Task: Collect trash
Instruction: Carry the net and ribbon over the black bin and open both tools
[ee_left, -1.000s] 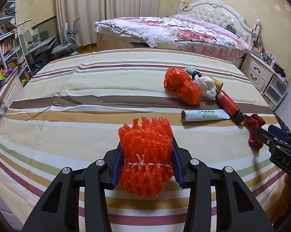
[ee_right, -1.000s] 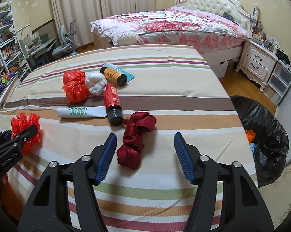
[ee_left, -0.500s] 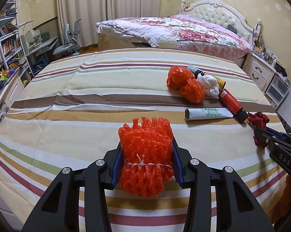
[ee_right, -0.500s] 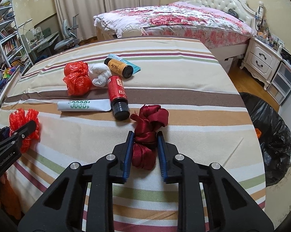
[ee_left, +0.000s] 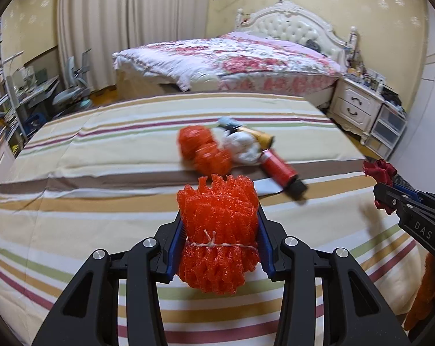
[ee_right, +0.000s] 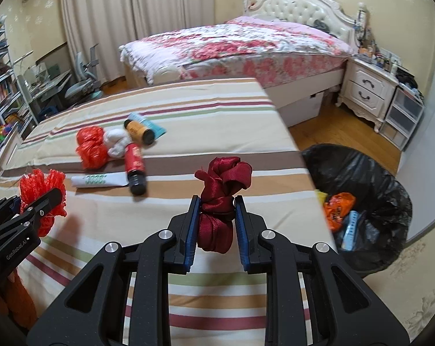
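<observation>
Left gripper (ee_left: 219,239) pinches the orange net bundle (ee_left: 218,230) upright; right gripper (ee_right: 216,222), just closed, squeezes the red ribbon (ee_right: 220,199), also standing upright.

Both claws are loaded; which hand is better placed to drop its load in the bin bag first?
Right, probably: the right claw grips the red ribbon, and the black bin bag sits just off its side.
</observation>
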A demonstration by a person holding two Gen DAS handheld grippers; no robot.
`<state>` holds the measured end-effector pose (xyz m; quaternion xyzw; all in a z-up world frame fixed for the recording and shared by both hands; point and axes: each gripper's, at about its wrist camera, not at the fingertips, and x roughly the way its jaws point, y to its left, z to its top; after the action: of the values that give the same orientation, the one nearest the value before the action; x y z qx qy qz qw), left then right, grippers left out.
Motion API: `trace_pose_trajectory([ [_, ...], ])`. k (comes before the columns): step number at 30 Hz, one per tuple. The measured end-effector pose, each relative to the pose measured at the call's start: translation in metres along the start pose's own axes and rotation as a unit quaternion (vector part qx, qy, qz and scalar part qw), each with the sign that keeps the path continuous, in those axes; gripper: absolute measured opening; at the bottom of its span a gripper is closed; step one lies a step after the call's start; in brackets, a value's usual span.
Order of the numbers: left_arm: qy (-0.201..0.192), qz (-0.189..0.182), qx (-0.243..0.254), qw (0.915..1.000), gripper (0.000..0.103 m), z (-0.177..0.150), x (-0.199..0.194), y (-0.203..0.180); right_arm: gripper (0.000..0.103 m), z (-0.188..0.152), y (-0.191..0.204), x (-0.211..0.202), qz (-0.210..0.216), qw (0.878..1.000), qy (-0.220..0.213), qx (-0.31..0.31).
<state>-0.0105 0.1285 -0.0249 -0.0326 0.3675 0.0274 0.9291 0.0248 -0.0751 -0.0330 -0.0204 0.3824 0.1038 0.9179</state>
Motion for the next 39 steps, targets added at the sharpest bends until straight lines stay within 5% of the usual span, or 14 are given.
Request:
trace_pose_trajectory([
  [17,-0.037,-0.117,0.091,0.9883,0.043,0.048,0.023,-0.142,0.023,0.01,-0.124,-0.02,-0.101,0.99,-0.039,0.087],
  [39,-0.002,-0.105,0.164,0.9809,0.043,0.063,0.093,-0.243,0.023,0.016,-0.192,0.014,-0.142,0.98,-0.029,0.137],
])
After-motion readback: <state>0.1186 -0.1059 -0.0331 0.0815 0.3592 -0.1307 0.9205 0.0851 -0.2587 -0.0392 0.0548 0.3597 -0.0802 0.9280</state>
